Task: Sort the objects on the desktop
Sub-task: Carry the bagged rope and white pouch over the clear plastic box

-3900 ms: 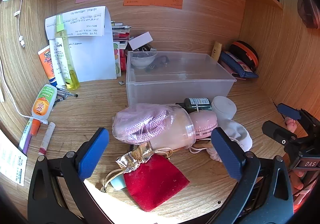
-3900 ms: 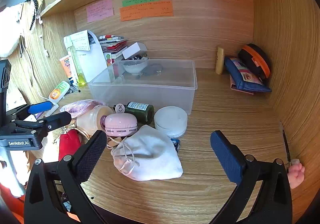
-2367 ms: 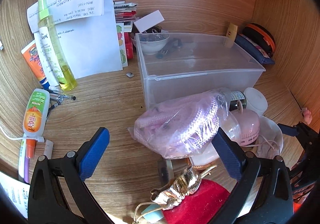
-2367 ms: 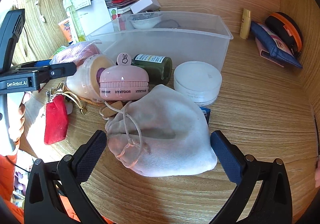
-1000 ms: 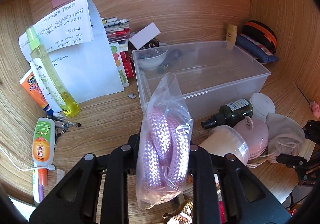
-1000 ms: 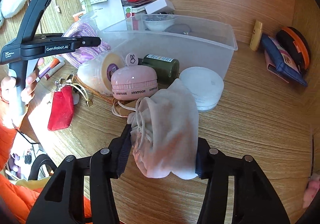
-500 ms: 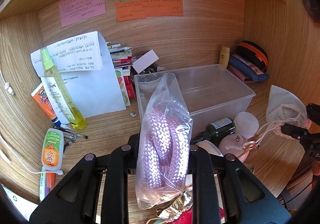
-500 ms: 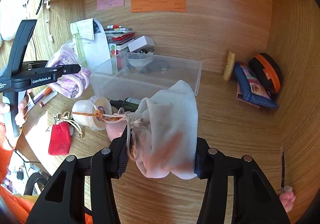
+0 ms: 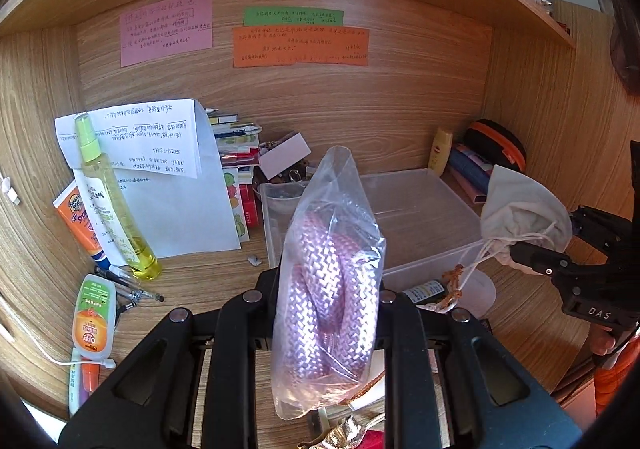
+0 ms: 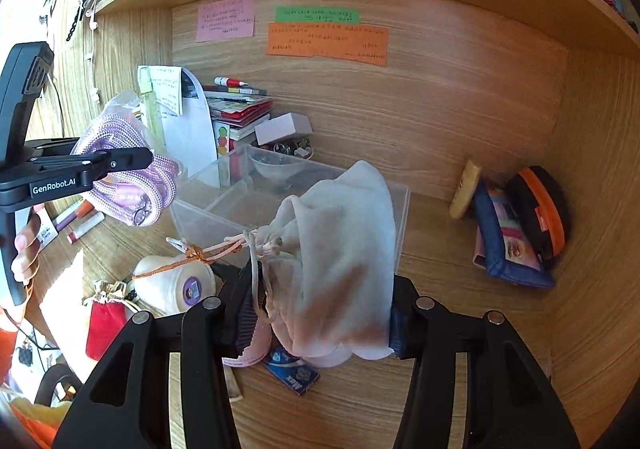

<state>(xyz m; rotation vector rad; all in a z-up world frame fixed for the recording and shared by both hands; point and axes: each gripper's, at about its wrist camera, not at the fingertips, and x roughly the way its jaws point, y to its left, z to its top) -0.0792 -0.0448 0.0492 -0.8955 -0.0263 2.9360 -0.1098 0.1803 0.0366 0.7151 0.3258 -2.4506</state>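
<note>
My left gripper (image 9: 326,309) is shut on a clear plastic bag of pink braided rope (image 9: 330,281), held up above the desk; the same bag of rope (image 10: 128,169) shows at the left of the right wrist view. My right gripper (image 10: 320,313) is shut on a white drawstring pouch (image 10: 344,249), also lifted; its cords trail left, tangled with an orange string (image 10: 192,253). That pouch (image 9: 524,209) hangs at the right of the left wrist view. Behind both stands a clear plastic bin (image 9: 420,221) with a small bowl (image 9: 282,199) in its far left corner.
On the desk lie a cream jar (image 10: 176,285), a red pouch (image 10: 102,325), a dark green bottle (image 9: 424,289) and a blue packet (image 10: 292,373). A yellow spray bottle (image 9: 112,201), tubes, pens and papers crowd the left. Pencil cases (image 10: 516,233) sit at the right wall.
Both grippers have risen with their loads. The white pouch came up off the desk, pulling its cords and the orange string taut; the bin now sits lower in both views.
</note>
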